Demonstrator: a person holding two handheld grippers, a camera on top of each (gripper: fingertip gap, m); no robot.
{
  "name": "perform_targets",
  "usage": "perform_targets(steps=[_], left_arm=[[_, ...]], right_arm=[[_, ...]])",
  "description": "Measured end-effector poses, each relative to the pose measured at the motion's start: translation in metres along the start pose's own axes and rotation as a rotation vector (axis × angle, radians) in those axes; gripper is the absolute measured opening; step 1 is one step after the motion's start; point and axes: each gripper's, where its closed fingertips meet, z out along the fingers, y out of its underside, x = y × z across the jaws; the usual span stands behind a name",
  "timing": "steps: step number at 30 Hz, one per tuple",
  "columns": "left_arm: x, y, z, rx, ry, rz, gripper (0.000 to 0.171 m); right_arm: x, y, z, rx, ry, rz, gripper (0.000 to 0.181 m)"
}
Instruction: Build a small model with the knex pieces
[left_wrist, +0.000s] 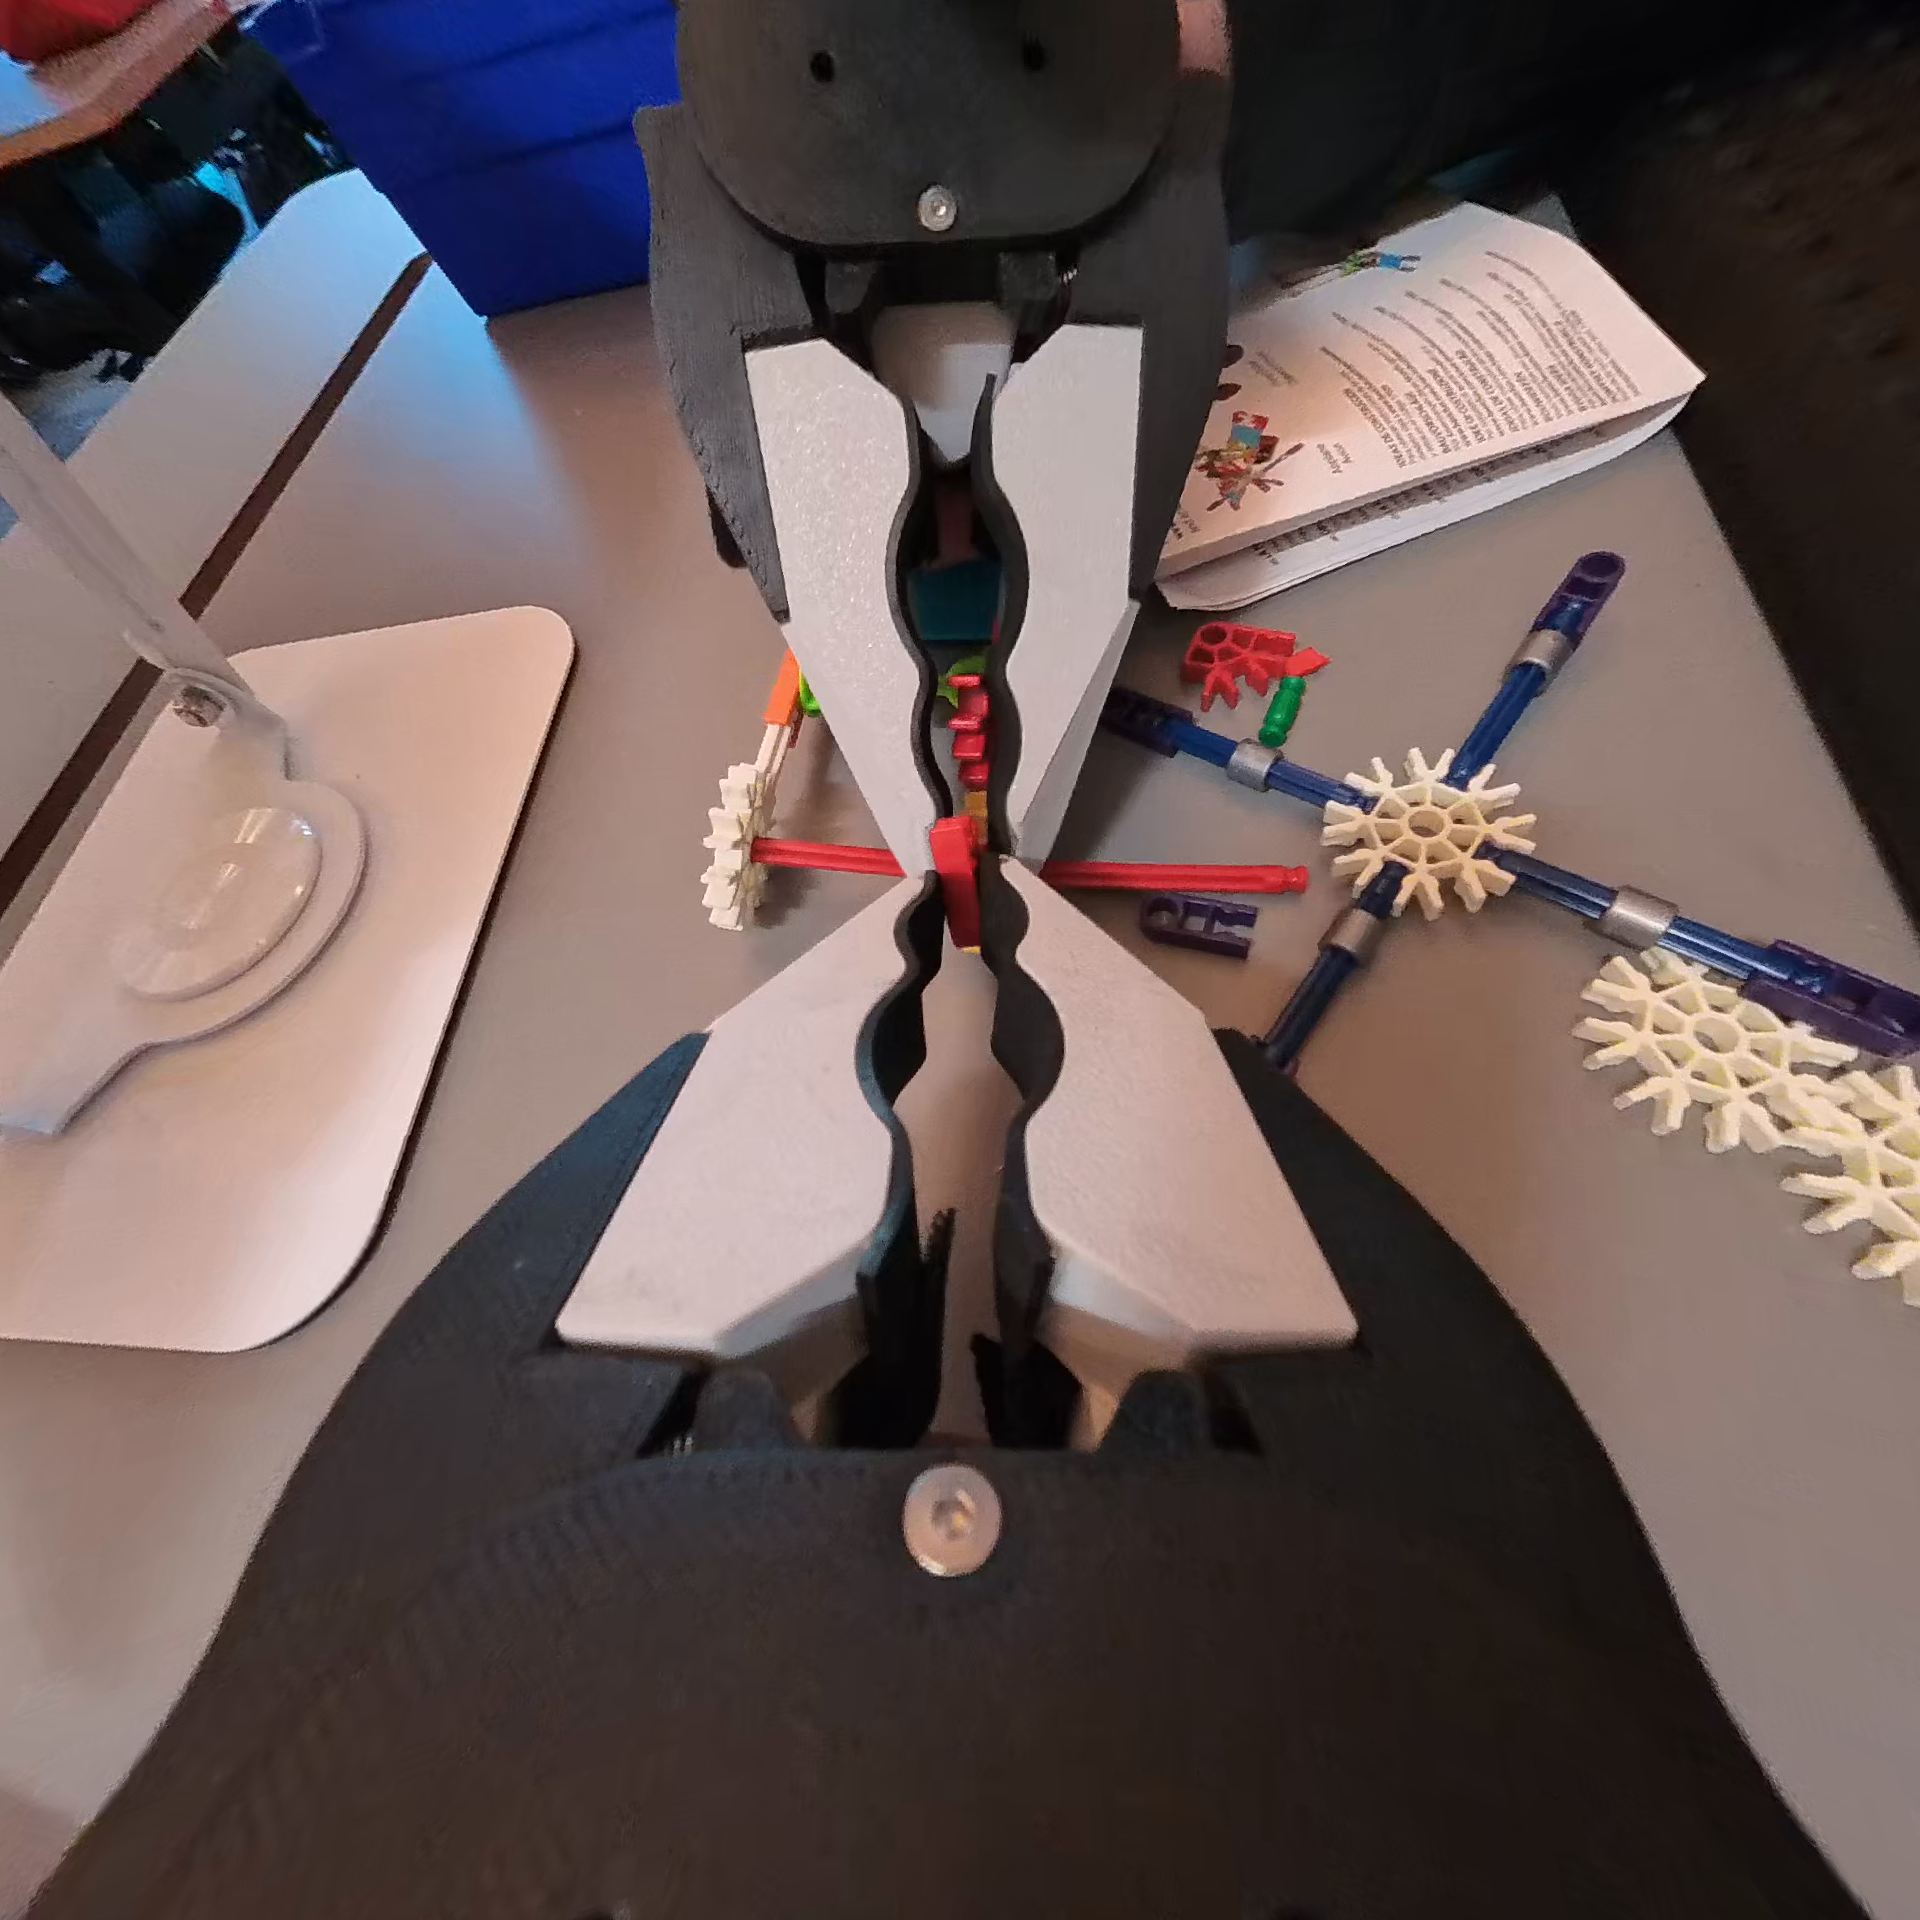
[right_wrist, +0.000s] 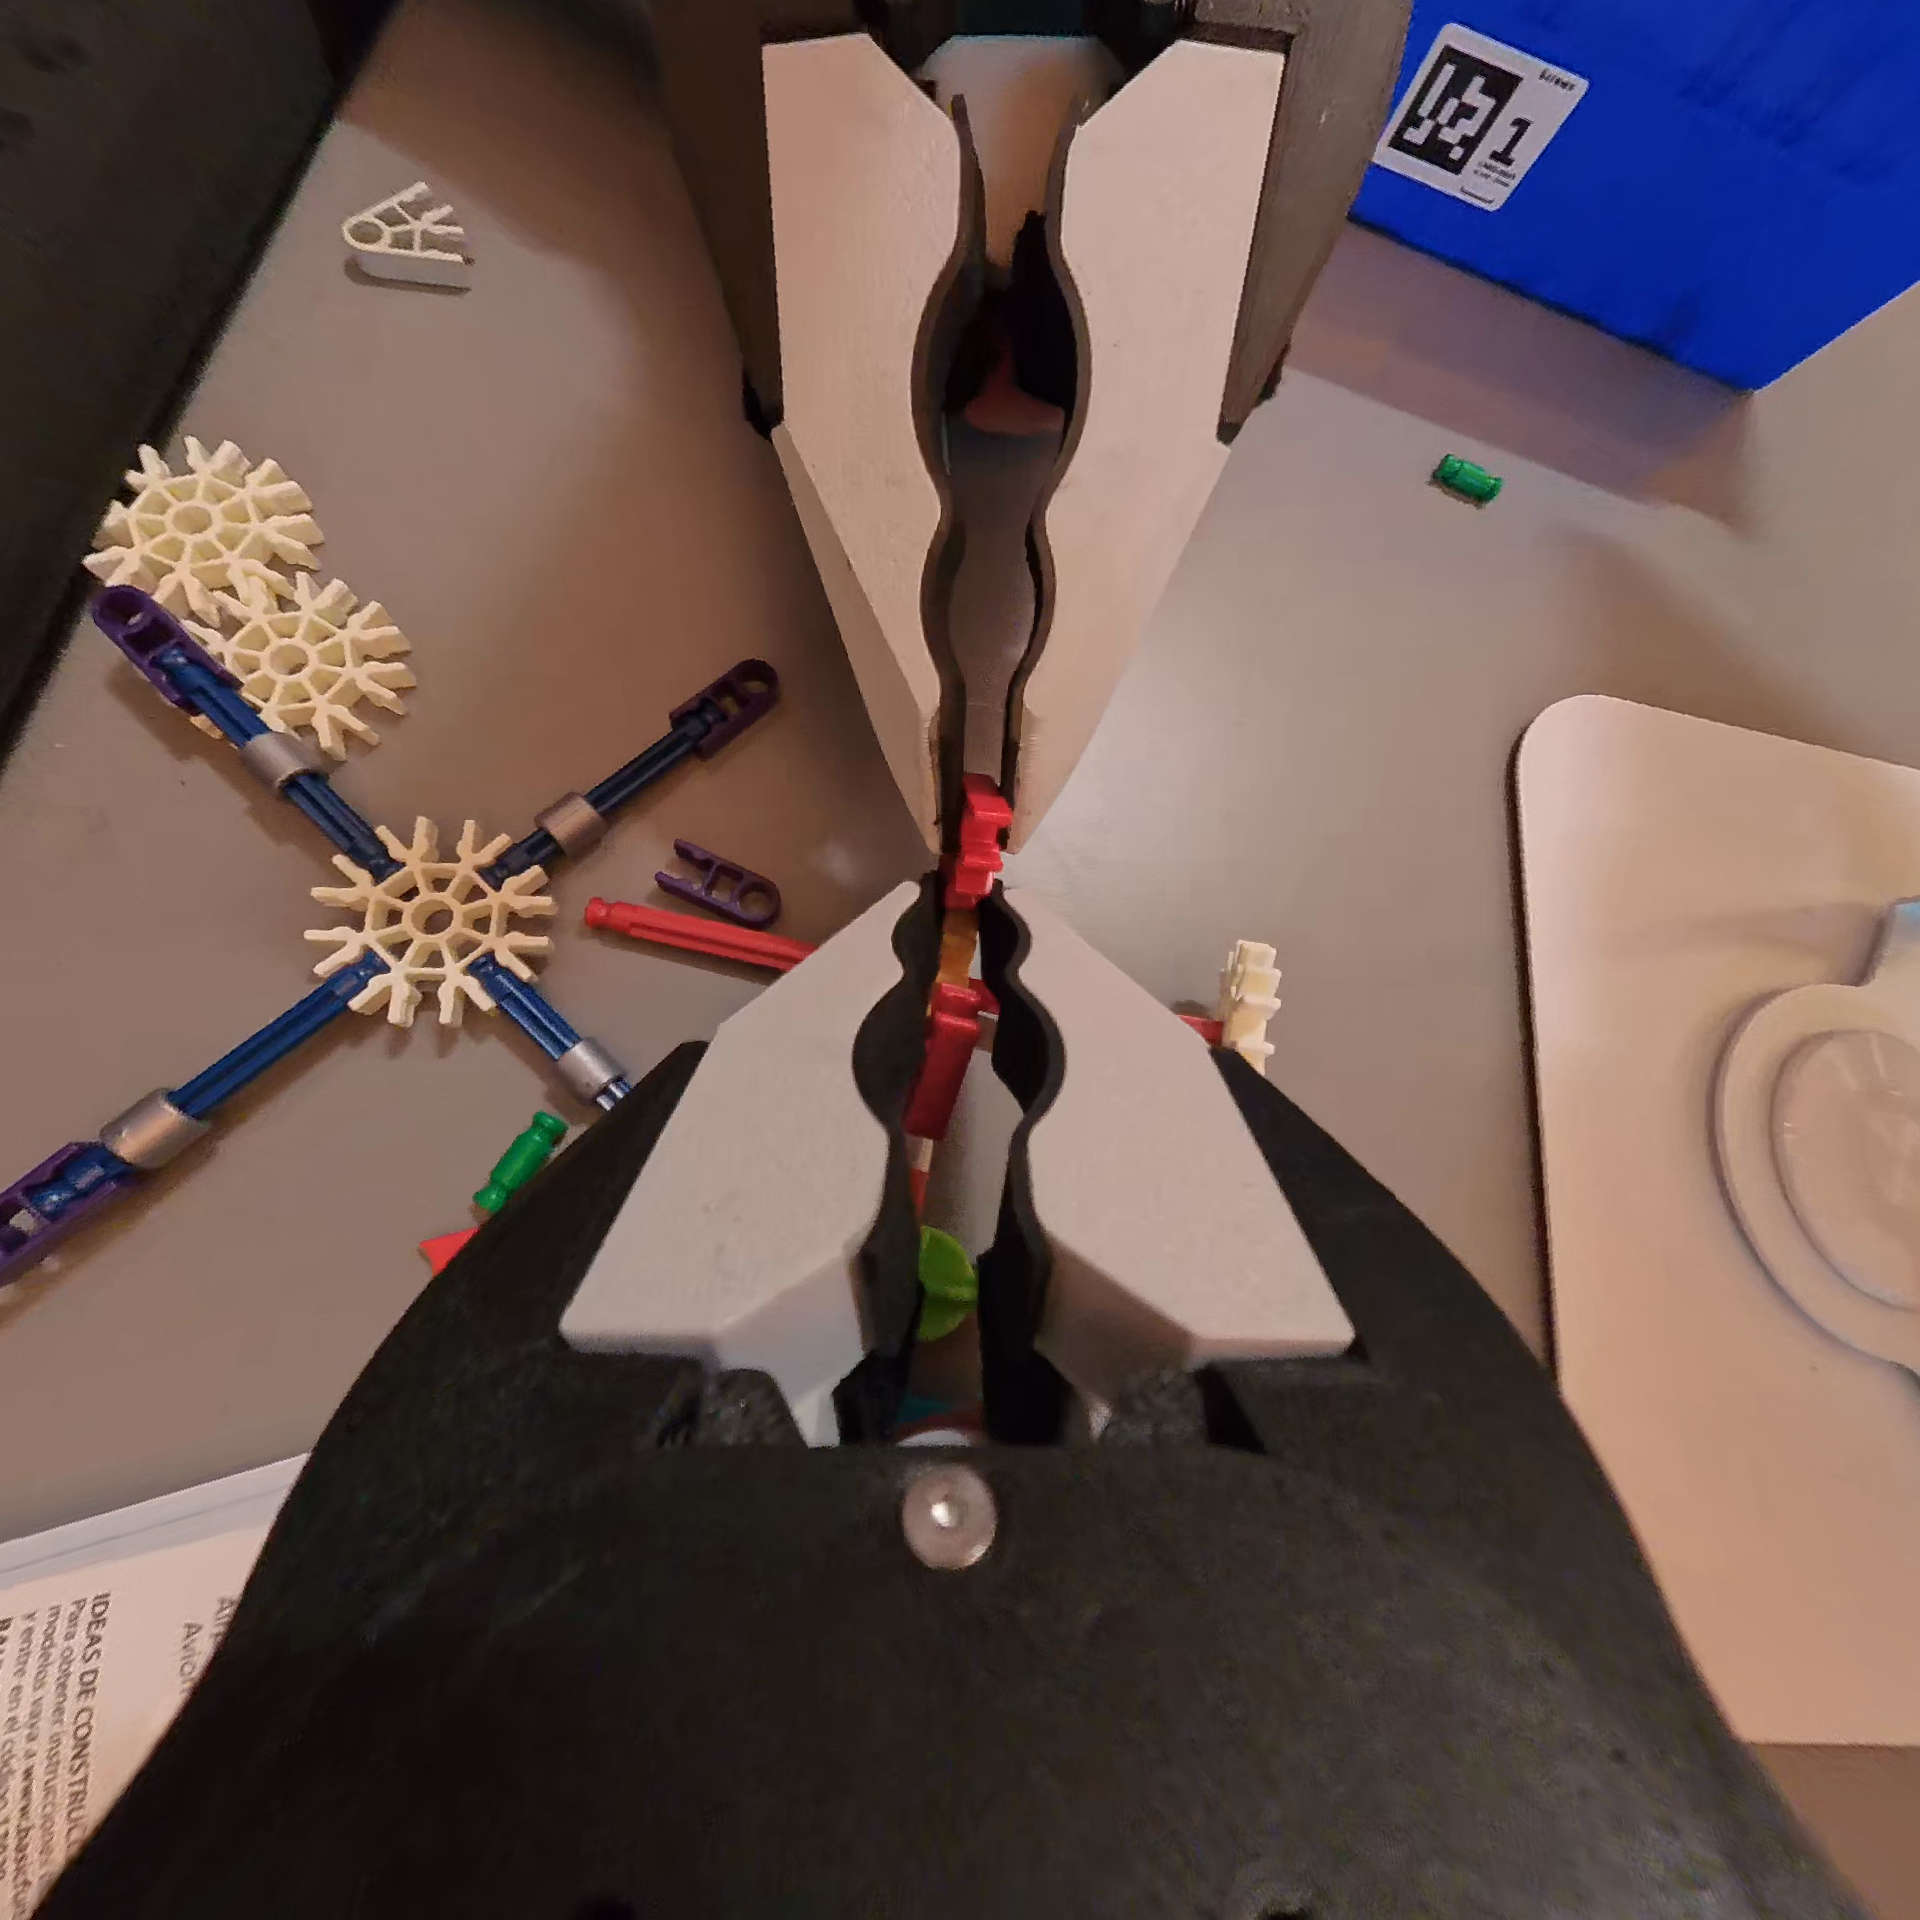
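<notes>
The grey table (left_wrist: 582, 436) carries, on one side, a pale flat base plate (left_wrist: 343, 935) with a clear dome and a slanted post, and at the far edge a blue bin (right_wrist: 1704, 197) bearing a black-and-white marker; a printed leaflet (left_wrist: 1455, 395) lies at the other side. Near the leaflet sits a cross of blue rods (right_wrist: 312, 800) joined by a cream snowflake connector (right_wrist: 431, 920), with two more cream snowflake pieces (right_wrist: 249, 603) stacked by one arm, loose purple clips (right_wrist: 722, 883) and small green rod stubs (right_wrist: 1467, 479). In the middle the two claws meet tip to tip. The left claw (left_wrist: 961, 883) is pinched almost closed on a red connector (left_wrist: 956, 878) threaded on a red rod (left_wrist: 1174, 876) that runs out to either side, one end carrying a cream gear-like wheel (left_wrist: 738, 842). The right claw (right_wrist: 961, 904), seen from its own camera, is likewise nearly closed, gripping the same small assembly of red, orange and green pieces (right_wrist: 940, 1060) just behind that connector. These are light, rigid plastic parts, judged smooth and prone to twist in a pinch; the thin rod would flex or pop out of its socket under side load. The flat faces of the connector look like the surest hold, rather than the round rod.
</notes>
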Motion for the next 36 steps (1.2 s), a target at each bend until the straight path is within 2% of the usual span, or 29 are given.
perform_targets(steps=[7,13,17,26,36], left_arm=[[0.002,-0.003,-0.001,-0.023,0.01,-0.048,0.005],[-0.002,0.005,-0.008,-0.08,-0.053,-0.066,0.006],[-0.004,0.01,0.0,-0.124,-0.089,-0.036,0.007],[-0.002,0.009,0.007,-0.111,-0.093,-0.045,0.007],[0.001,0.011,0.01,-0.107,-0.003,-0.097,0.004]], right_arm=[[-0.001,-0.002,-0.003,0.056,-0.06,0.065,0.004],[0.005,0.0,-0.004,0.06,-0.041,0.089,0.004],[0.006,0.0,-0.004,0.061,-0.034,0.086,0.004],[0.004,0.001,-0.002,0.039,-0.025,0.054,0.003],[0.001,0.002,0.0,-0.011,0.03,-0.049,0.002]])
